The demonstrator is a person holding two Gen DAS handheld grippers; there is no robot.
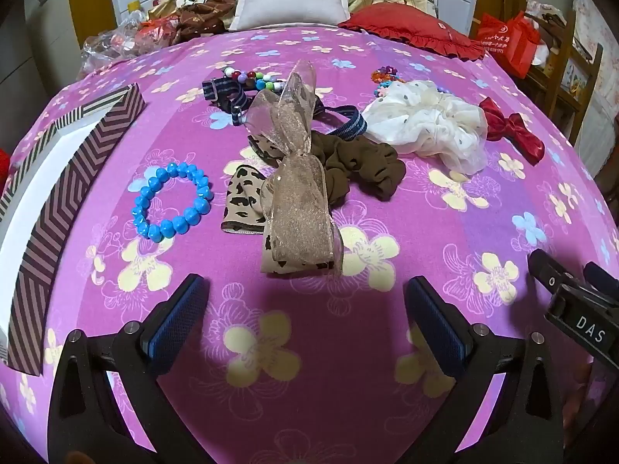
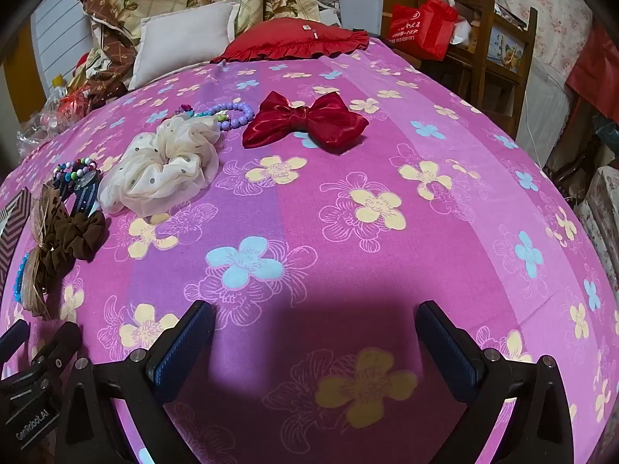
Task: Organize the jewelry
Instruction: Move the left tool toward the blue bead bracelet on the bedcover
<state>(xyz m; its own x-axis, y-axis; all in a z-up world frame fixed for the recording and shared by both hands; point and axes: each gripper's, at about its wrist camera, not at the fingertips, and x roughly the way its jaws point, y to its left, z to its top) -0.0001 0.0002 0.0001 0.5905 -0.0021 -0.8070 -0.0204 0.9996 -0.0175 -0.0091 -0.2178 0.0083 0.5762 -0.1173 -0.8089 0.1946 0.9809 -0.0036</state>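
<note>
On the bed (image 1: 348, 58), with its purple flowered sheet, the jewelry and hair pieces lie scattered, so let's count. One blue bead bracelet (image 1: 172, 201) sits alone, just right of the striped box (image 1: 58, 201), the only box here, at the left edge. One sheer ribbon bow (image 1: 298, 178) stands up over a leopard-print band (image 1: 243, 197), touching one brown scrunchie (image 1: 359, 170). Behind them, one navy striped band (image 1: 224, 94) and one strand of multicoloured beads (image 1: 251, 75). Further right, one white dotted scrunchie (image 2: 162, 166), one purple bead bracelet (image 2: 234, 114) partly tucked behind it, and one red satin bow (image 2: 305, 121) lying apart from the rest.

Two grippers, both tilted down toward the sheet. Left gripper (image 1: 305, 309) hovers short of the ribbon bow, jaws spread wide, nothing between them. Right gripper (image 2: 315, 332) hangs over bare sheet, well short of the red bow, jaws equally wide apart and empty. Each one's body peeks into the other's view at the edge.
</note>
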